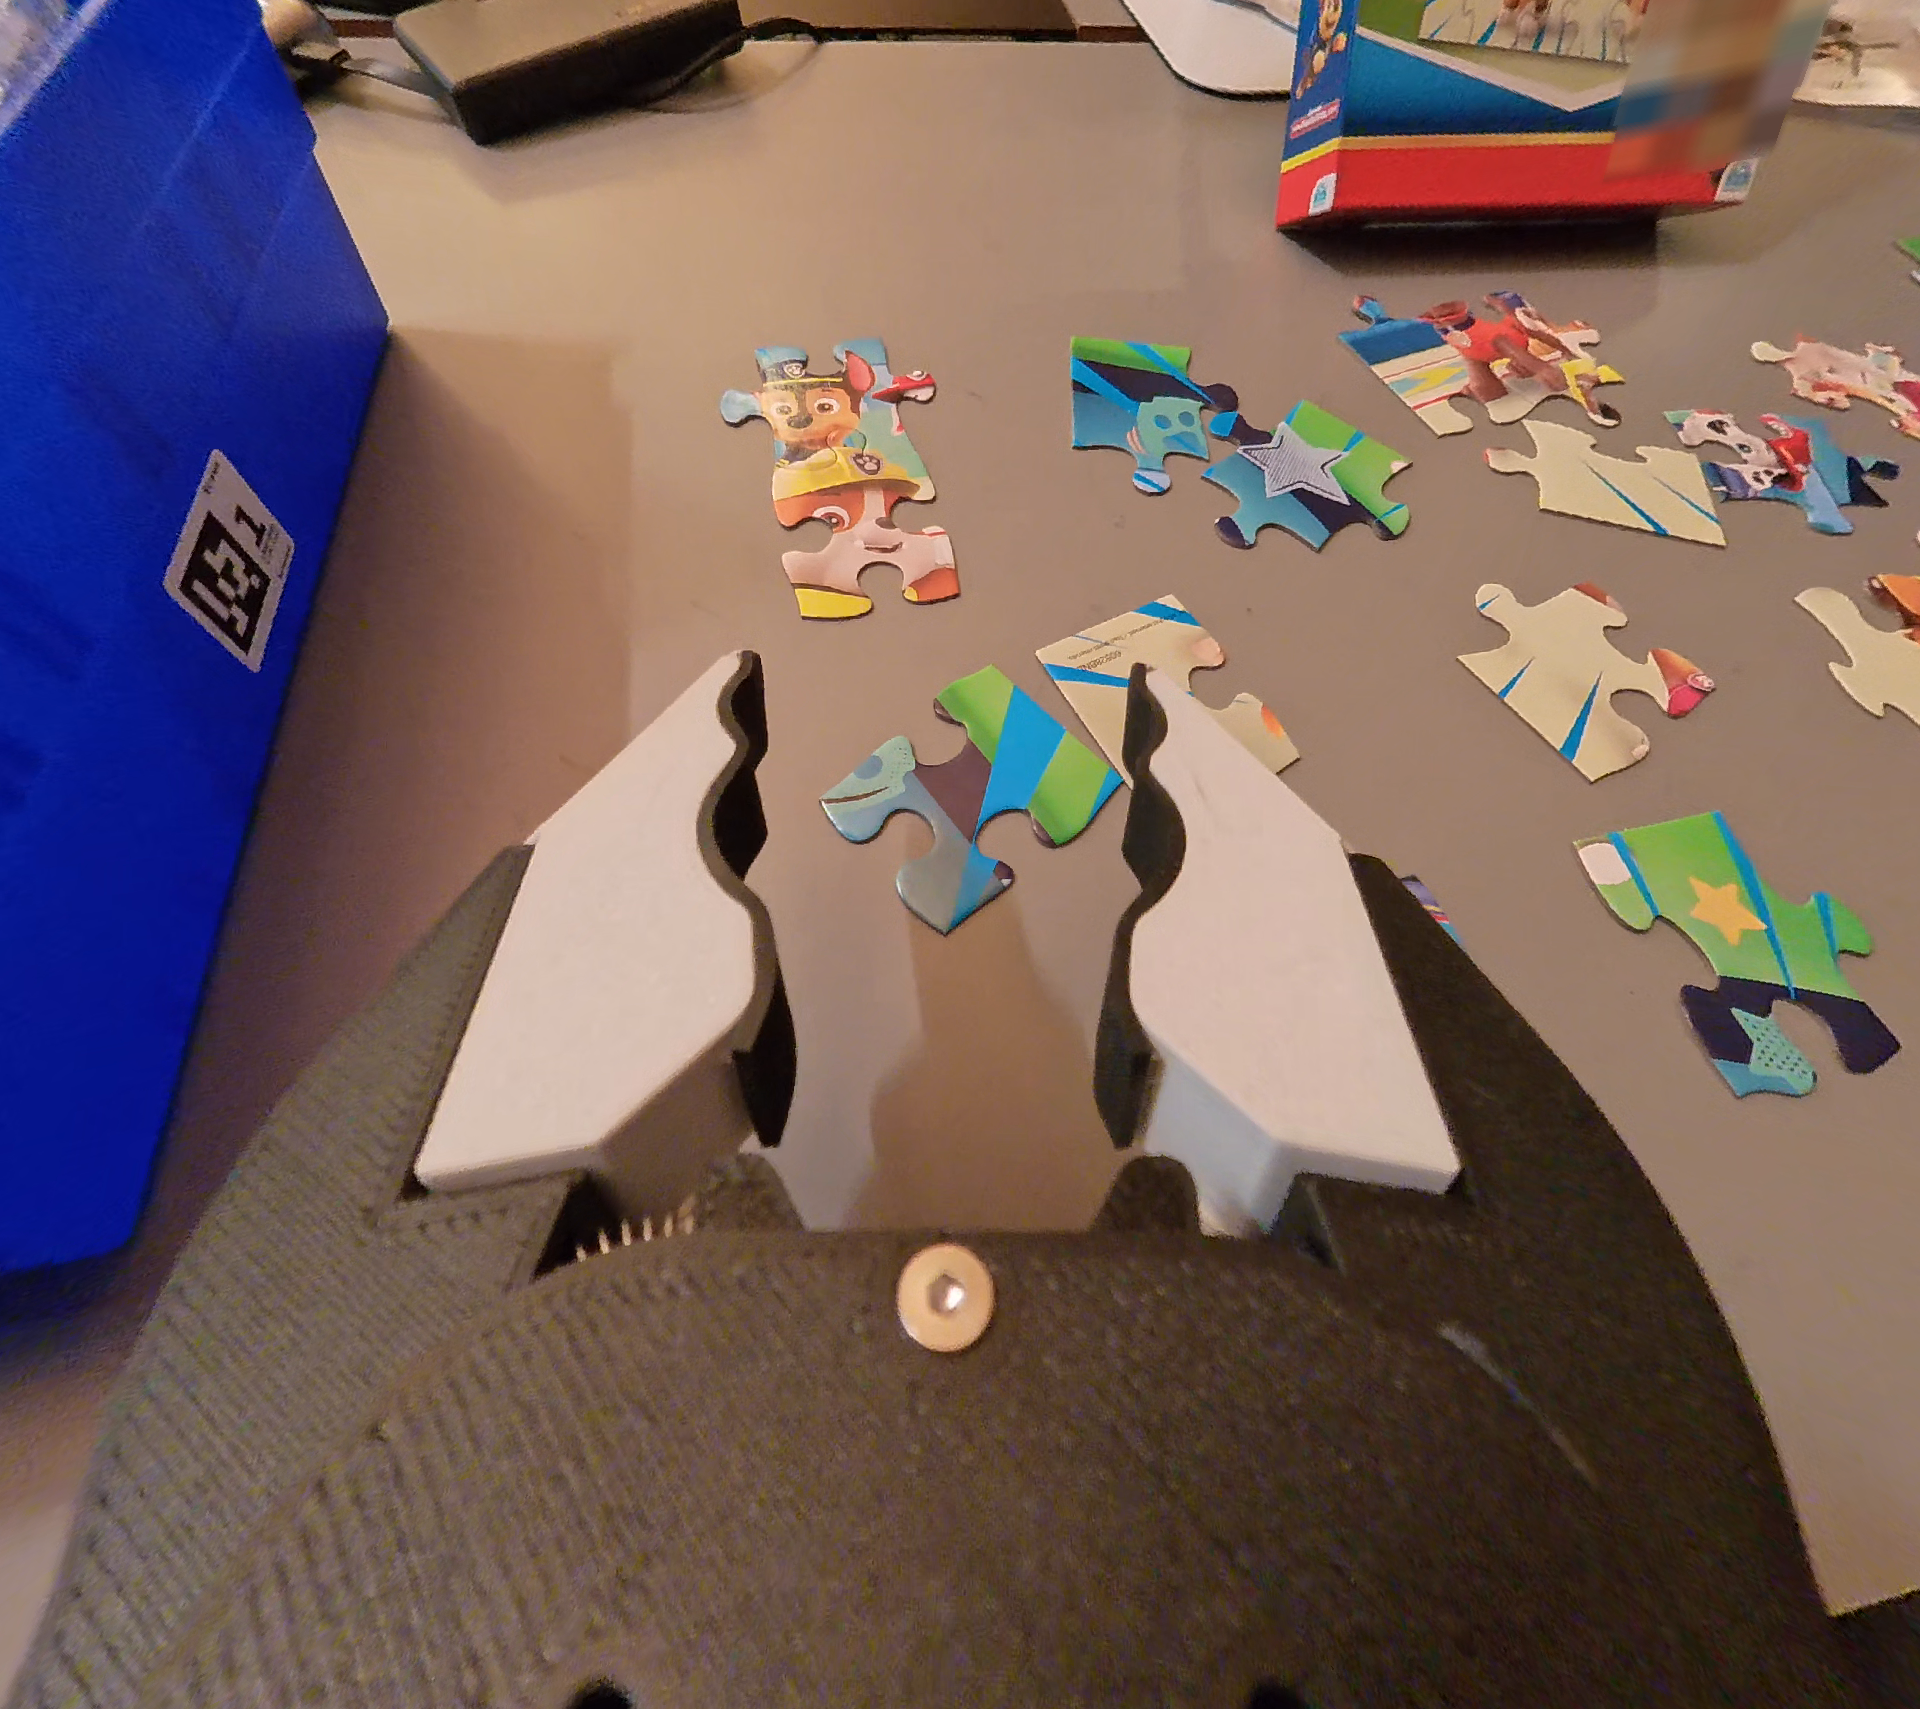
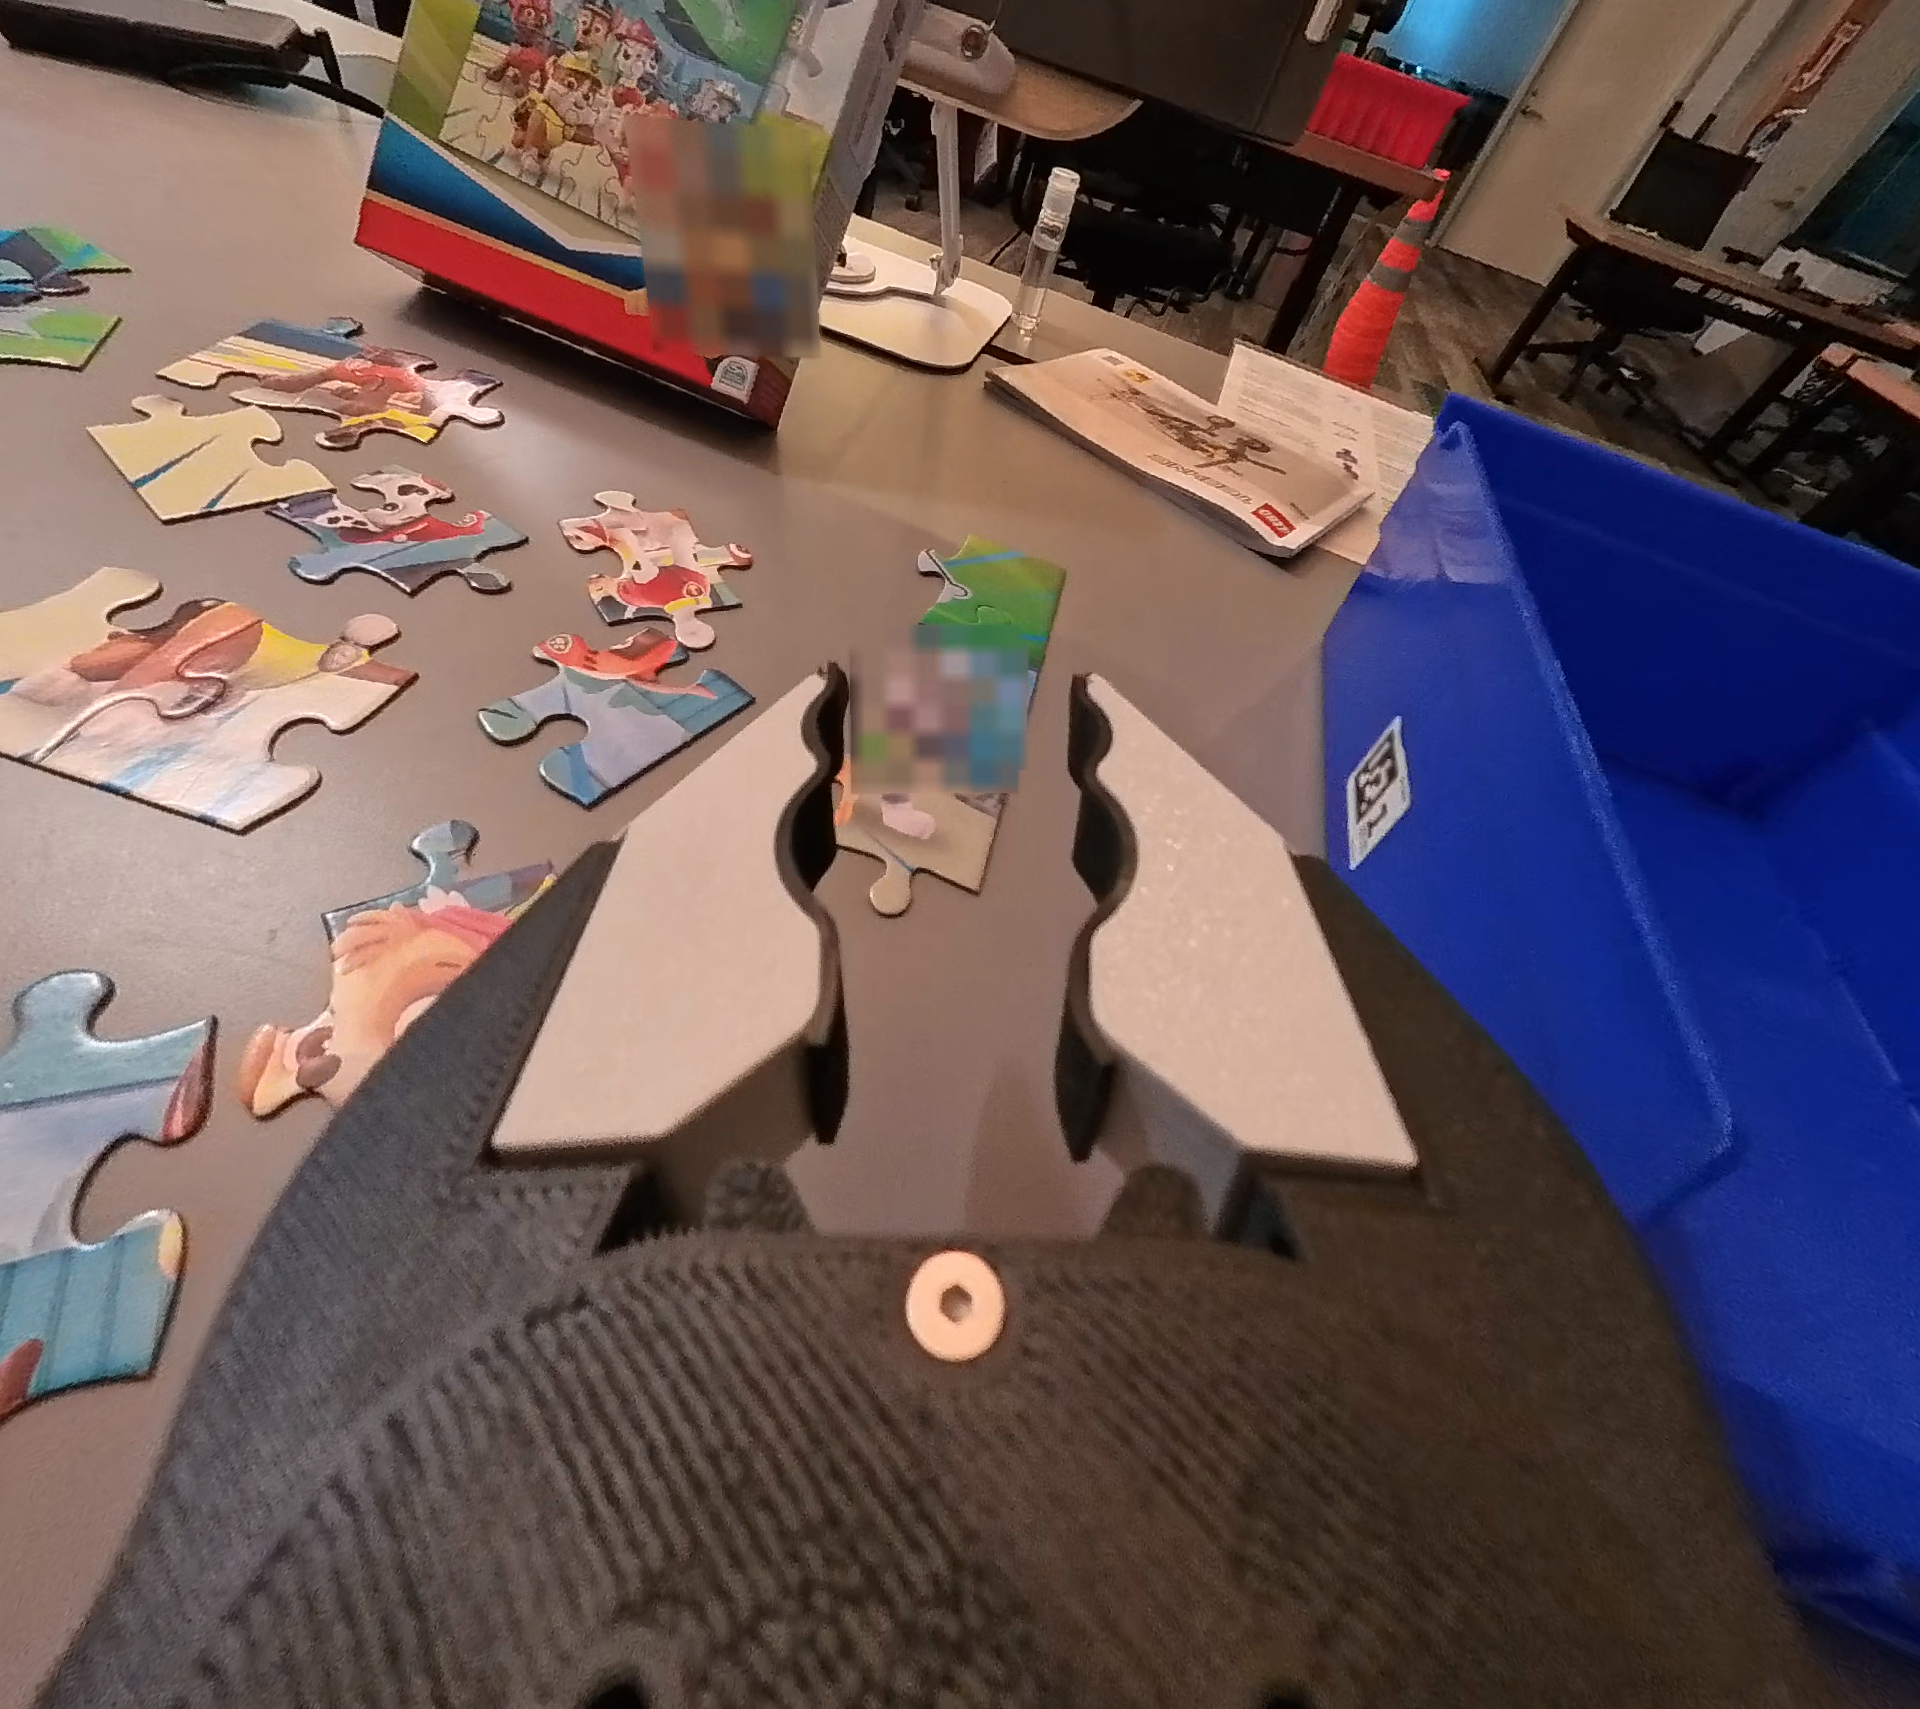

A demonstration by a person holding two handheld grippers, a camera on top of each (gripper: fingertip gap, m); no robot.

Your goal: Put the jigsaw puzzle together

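Above the grey table [image 1: 540, 225], the left gripper [image 1: 945, 672] hovers wide open, empty, over a green-and-blue puzzle piece [image 1: 977, 792]; at three o'clock, the right gripper [image 2: 951, 688] hangs half-open over joined pieces [image 2: 961, 714], gripping nothing.

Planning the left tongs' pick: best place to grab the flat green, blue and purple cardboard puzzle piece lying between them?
The green, blue and purple cardboard puzzle piece lies flat on the grey table, between the open left tongs, untouched. Probably come from above and pinch across its straight green-striped end; the knobbed teal end is irregular.
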